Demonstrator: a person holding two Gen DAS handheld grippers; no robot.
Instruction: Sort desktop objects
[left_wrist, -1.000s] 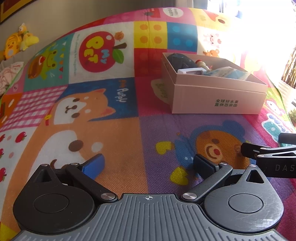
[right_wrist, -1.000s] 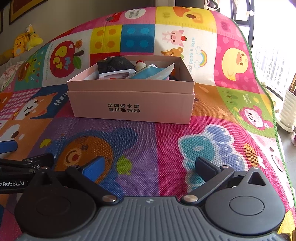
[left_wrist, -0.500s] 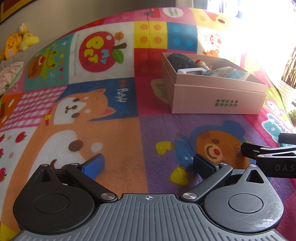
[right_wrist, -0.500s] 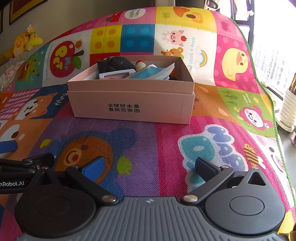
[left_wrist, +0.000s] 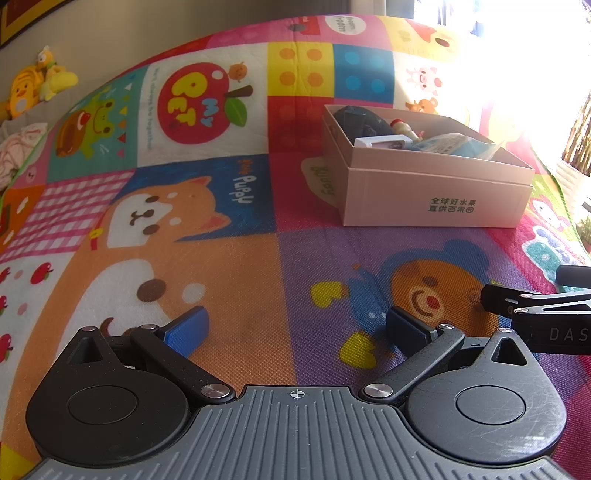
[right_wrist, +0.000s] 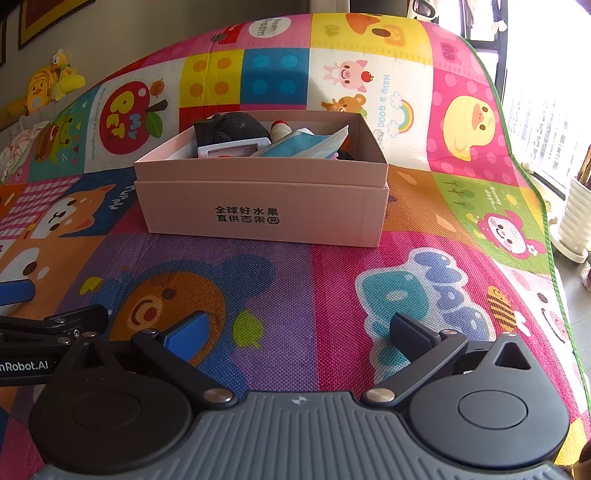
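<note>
Plainly both sets of jaws stand spread wide and grasp nothing: the left gripper (left_wrist: 297, 332) and right gripper (right_wrist: 297, 334) hover low over the play mat (right_wrist: 280, 295), side by side, probably because the sorting looks finished. Ahead, the pink box (right_wrist: 264, 210) lies with its long axis crosswise, printed side toward the right gripper, small items heaped inside.

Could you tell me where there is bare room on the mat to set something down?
The mat is bare between both open tongs and the box, and left of it over the puppy picture. The box itself is crowded.
</note>
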